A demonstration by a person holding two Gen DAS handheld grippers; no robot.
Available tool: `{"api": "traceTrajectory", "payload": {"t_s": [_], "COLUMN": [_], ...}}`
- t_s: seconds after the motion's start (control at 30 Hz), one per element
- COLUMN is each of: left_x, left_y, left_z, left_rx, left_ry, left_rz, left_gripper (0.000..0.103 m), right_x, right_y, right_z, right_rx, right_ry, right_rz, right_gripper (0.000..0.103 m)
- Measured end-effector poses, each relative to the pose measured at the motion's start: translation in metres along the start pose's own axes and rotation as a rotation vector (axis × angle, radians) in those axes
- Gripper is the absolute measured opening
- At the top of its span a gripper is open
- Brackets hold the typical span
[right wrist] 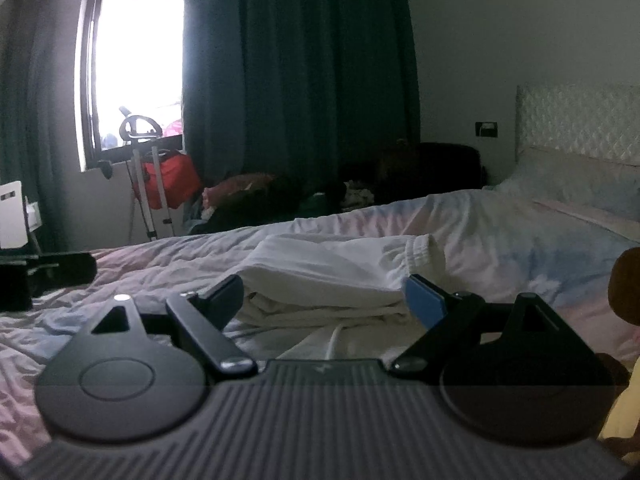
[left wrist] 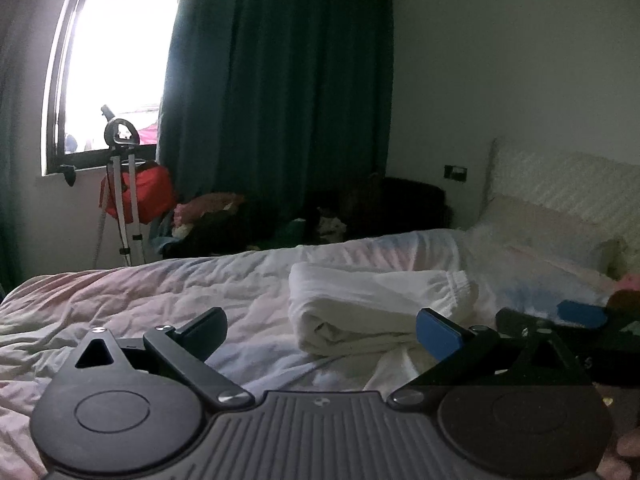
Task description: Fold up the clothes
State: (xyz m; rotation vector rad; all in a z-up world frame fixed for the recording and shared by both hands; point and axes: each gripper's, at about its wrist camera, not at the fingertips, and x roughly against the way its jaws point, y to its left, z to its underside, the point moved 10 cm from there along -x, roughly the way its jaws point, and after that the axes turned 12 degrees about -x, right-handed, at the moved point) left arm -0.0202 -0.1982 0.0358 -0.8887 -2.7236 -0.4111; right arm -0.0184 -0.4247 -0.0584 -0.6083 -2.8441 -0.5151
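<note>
A folded white garment with an elastic cuff lies on the bed, just ahead of both grippers. It also shows in the right wrist view. My left gripper is open and empty, a little short of the garment, with its blue-padded finger near the garment's right edge. My right gripper is open and empty, jaws standing either side of the garment's near edge. The right gripper also shows at the right in the left wrist view.
The bed has a wrinkled pastel sheet, a pillow and a quilted headboard. A tripod, a red bag and a heap of clothes stand under the window by the dark curtain.
</note>
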Motion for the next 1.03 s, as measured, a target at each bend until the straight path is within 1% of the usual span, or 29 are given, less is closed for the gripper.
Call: {"api": "traceTrajectory", "payload": {"t_s": [0.1, 0.3, 1.03], "left_x": [-0.0032, -0.0068, -0.0071], "left_y": [0.0028, 0.0049, 0.0016], "left_z": [0.006, 0.0081, 0.0107], "left_rx": [-0.007, 0.001, 0.001], "left_ry": [0.014, 0.027, 0.039], "left_rz": [-0.036, -0.036, -0.043], "left_gripper": [0.101, 0.101, 0.103], "right_x": [0.0013, -0.0013, -0.0031], "right_y": [-0.0007, -0.0008, -0.0023], "right_z": [0.0017, 0.0038, 0.0018], "right_rx": [0.006, 0.019, 0.019], "right_ry": [-0.006, 0.006, 0.014], "right_rz": [0.0, 0.017, 0.025], "right_gripper": [0.09, 0.09, 0.089]}}
